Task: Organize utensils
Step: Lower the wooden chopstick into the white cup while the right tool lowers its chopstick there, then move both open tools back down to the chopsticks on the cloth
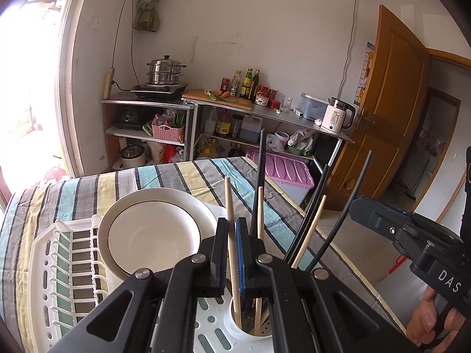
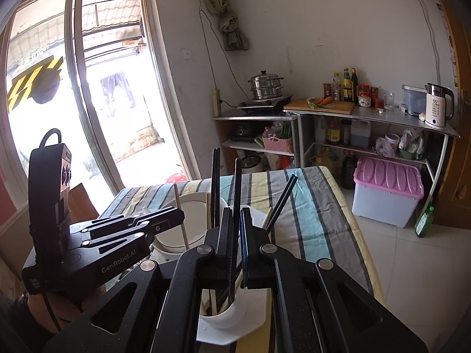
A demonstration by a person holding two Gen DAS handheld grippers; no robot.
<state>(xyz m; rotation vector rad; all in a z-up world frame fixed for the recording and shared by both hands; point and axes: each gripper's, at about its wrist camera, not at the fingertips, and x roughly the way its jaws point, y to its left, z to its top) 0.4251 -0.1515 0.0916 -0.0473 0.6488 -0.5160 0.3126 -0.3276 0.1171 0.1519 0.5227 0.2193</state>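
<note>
1. Table with striped cloth (image 1: 88, 188): far half bare; right edge drops to tiled floor.
2. White dish rack (image 1: 44, 264) at near left edge, a plate (image 1: 153, 235) leaning in it.
3. White utensil cup (image 2: 232, 309) at the rack's right end, black and wooden chopsticks upright inside.
4. Left gripper (image 1: 231, 229) clamped on a wooden chopstick (image 1: 229, 200), its lower end in the cup.
5. Right gripper (image 2: 234, 220) pinching a black chopstick (image 2: 238, 182) that stands in the cup.

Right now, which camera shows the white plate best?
The left wrist view: the white plate stands nearly whole in the dish rack, rim line clear. In the right wrist view the plate is mostly hidden behind the left gripper.
</note>
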